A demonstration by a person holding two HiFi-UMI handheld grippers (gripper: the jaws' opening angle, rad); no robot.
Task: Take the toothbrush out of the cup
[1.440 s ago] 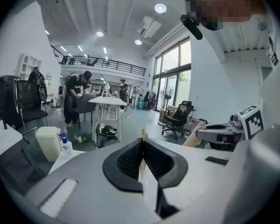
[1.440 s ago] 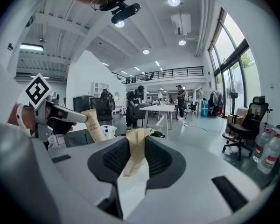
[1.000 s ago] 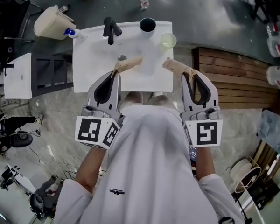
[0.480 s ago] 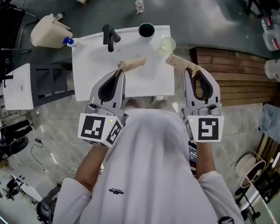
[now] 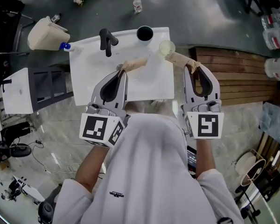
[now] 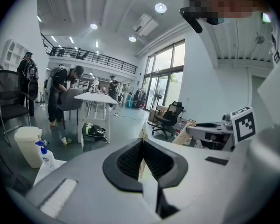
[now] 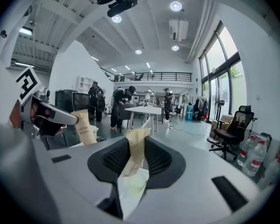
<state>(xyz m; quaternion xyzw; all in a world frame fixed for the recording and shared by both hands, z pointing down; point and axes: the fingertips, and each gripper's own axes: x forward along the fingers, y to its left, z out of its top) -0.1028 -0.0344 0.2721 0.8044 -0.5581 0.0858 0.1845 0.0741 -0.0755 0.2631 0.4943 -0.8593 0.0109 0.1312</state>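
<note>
Right gripper (image 7: 135,143): clamped narrow on a tan paper sleeve (image 5: 178,59), judged to hold the toothbrush
Left gripper (image 6: 142,143): pinched shut on a second sleeve (image 5: 134,63), printed with what reads as tooth brush, held over the desk (image 5: 149,85)
Risk, cup: the right sleeve's tip sits at the rim of the clear cup (image 5: 167,46), near the desk's back right corner; a sideways sweep could knock the light cup over or off the edge
Risk, grip: thin paper may buckle or slide between the pads
Toothbrush: its sleeve juts ahead of the right gripper toward the clear cup; contact with the rim cannot be told; nothing shows standing in it or in the black cup (image 5: 145,33)
</note>
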